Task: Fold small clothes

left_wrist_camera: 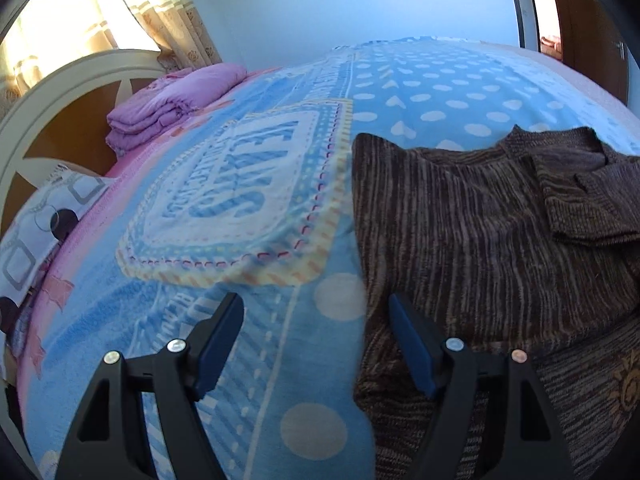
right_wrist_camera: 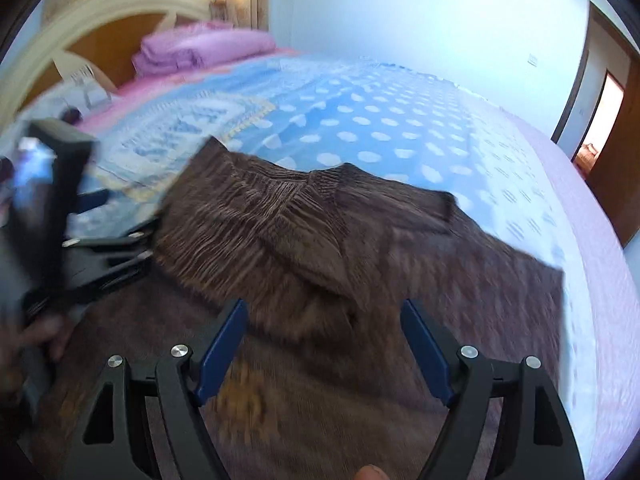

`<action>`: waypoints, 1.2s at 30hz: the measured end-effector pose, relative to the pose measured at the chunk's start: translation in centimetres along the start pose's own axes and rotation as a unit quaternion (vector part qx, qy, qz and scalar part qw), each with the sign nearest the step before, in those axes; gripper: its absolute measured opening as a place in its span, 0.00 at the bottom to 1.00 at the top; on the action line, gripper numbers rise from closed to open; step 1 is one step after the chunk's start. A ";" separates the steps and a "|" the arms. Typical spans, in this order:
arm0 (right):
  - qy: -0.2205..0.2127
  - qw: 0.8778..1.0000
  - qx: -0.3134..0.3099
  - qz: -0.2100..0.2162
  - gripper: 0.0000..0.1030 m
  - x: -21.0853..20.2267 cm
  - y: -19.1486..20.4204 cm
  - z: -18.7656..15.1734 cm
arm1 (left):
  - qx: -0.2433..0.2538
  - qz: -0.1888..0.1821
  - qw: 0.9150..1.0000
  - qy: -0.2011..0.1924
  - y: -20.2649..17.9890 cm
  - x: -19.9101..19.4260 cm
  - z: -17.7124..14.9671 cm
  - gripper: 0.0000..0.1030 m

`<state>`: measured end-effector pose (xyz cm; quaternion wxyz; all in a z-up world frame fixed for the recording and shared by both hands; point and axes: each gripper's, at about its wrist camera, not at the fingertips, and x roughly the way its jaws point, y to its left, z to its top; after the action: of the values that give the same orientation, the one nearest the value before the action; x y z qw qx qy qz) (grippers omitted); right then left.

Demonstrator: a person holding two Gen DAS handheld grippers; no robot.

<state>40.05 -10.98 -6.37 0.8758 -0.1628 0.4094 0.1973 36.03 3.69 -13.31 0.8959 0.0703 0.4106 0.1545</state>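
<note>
Left tool [left_wrist_camera: 316, 308] spread wide at brown sweater [left_wrist_camera: 480, 220] edge, right tool [right_wrist_camera: 324, 316] agape above it, both empty

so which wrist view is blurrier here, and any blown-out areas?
Right wrist view: heavy motion smear across the brown sweater and left gripper; window at top blown out. Left wrist view: mostly sharp; sunlit curtain overexposed, strong fisheye bulge on the blue blanket.

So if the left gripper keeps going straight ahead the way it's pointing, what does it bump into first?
Probably the left edge of the brown sweater, with the blue blanket beside it. The open left gripper straddles that edge, so depth is hard to judge.
</note>
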 end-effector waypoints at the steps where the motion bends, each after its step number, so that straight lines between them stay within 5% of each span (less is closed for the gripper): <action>1: 0.011 1.000 -0.005 -0.008 0.77 1.7 0.6 0.6 | -0.005 -0.002 1.000 0.000 0.1 0.0 0.0 0.79; 5: 0.034 0.998 -0.004 -0.049 0.77 5.0 0.0 1.8 | -0.030 -0.024 0.999 0.004 1.0 0.5 -0.2 0.82; 11: 0.003 0.975 0.158 -0.154 0.77 2.3 -10.9 1.8 | -0.060 -0.056 0.997 0.013 1.9 1.1 -0.4 0.85; 14: -0.005 0.977 0.189 -0.099 0.77 0.4 -12.8 0.3 | -0.061 -0.056 0.996 0.013 1.9 1.0 -0.5 0.86; 17: -0.019 0.983 0.183 0.003 0.77 -1.0 -11.0 -1.1 | -0.061 -0.055 0.996 0.013 2.0 1.0 -0.5 0.86; 21: 0.011 0.979 0.172 0.105 0.51 0.1 -7.4 -2.5 | -0.060 -0.047 0.997 0.013 1.9 0.9 -0.5 0.89; 24: 0.019 0.982 0.151 0.109 0.22 1.3 -5.6 -3.0 | -0.056 -0.030 0.998 0.014 1.8 0.8 -0.6 0.94; 27: 0.021 0.983 0.150 0.105 0.08 0.6 -5.1 -3.3 | -0.058 -0.022 0.998 0.020 2.1 0.6 -0.9 0.99; 33: 0.017 0.989 0.112 0.094 0.10 -0.9 -5.0 -4.3 | -0.069 -0.016 0.997 0.029 2.7 0.7 -1.2 1.00; 36: 0.002 0.990 0.112 0.084 0.34 -1.7 -5.3 -4.1 | -0.083 -0.014 0.996 0.028 3.2 0.7 -1.3 1.00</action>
<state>38.87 -17.77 -6.87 0.8683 -0.0294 0.4424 0.2225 34.71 6.93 -13.85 0.8888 -0.0140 0.4224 0.1774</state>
